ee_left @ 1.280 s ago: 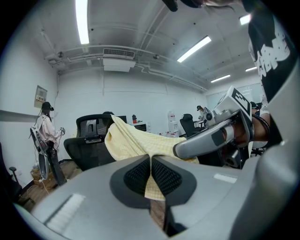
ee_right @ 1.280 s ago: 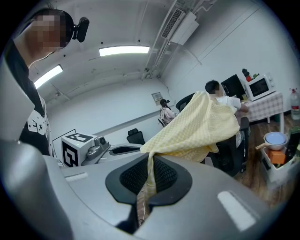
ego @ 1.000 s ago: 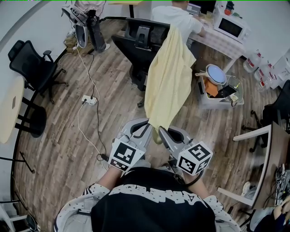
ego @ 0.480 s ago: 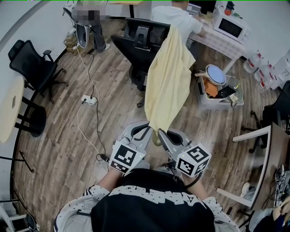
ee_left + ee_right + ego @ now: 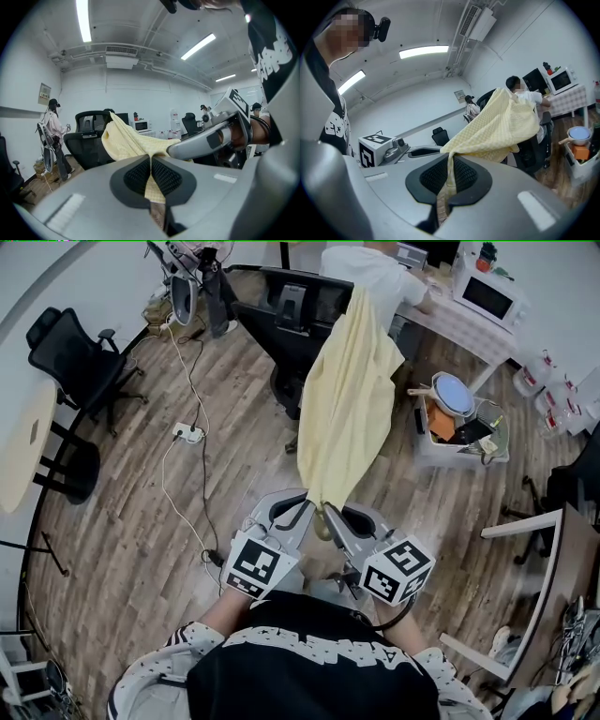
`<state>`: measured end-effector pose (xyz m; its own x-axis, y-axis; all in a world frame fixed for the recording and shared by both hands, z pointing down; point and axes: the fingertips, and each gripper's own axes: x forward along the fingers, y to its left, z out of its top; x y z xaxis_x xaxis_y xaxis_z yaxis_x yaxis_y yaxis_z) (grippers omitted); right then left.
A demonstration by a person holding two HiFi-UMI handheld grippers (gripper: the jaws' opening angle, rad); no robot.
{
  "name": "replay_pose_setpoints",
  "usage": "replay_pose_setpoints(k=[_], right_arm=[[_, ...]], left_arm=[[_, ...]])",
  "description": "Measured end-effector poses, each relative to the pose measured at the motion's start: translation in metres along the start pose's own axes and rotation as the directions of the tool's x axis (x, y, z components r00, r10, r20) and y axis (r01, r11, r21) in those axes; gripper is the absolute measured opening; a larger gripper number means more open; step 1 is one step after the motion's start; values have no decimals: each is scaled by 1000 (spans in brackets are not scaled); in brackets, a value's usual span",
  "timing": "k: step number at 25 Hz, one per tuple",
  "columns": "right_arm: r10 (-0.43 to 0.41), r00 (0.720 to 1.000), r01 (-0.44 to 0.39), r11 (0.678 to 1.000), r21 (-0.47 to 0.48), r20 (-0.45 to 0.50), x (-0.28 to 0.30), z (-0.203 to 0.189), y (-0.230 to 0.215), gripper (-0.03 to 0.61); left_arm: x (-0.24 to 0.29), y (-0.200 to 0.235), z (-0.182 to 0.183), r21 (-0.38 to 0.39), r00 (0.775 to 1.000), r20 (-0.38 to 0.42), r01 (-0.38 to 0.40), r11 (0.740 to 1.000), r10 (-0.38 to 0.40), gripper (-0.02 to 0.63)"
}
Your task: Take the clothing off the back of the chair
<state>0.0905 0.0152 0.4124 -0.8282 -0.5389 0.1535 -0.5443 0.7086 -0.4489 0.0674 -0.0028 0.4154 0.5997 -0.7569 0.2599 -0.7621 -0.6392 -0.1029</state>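
Room: wood floor (image 5: 131, 521), open office; a person (image 5: 370, 273) sits at a far desk beside a microwave (image 5: 487, 296), and a power strip (image 5: 187, 434) lies on the boards.
Chair (image 5: 291, 307): black and high-backed, standing beyond both grippers, close to the seated person.
Cloth (image 5: 347, 399): pale yellow with a waffle weave; its upper end is draped over the chair's back, the rest stretching in one long fall toward the grippers.
Left gripper (image 5: 302, 510): jaws together, clamped on the cloth's lower corner, fabric pinched between the ribbed pads (image 5: 138, 176).
Right gripper (image 5: 336, 519): just beside the left gripper, jaws likewise closed on the same corner, a strip of cloth hanging below the pads (image 5: 464, 174).
Nearby: a clear bin (image 5: 441, 451) of oddments sits right of the cloth; an office chair (image 5: 80, 357) and a round table (image 5: 23, 442) are at the left.
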Motion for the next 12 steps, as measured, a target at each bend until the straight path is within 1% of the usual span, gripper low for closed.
replay_pose_setpoints(k=[4,7,12], right_arm=[[25,1000,-25,1000,6,2,-9,-2,2,20],[20,1000,-20,1000,11,4,-11,-3,2,20],[-40,999,40,999,-6,33,-18,4,4,20]], left_arm=[[-3,-8,1,-16,1000,3,-22,1000,22,3],[-6,-12,3,-18,1000,6,-21,1000,21,3],[-5,-20,7,-43,998,24,58,997,-57,3]])
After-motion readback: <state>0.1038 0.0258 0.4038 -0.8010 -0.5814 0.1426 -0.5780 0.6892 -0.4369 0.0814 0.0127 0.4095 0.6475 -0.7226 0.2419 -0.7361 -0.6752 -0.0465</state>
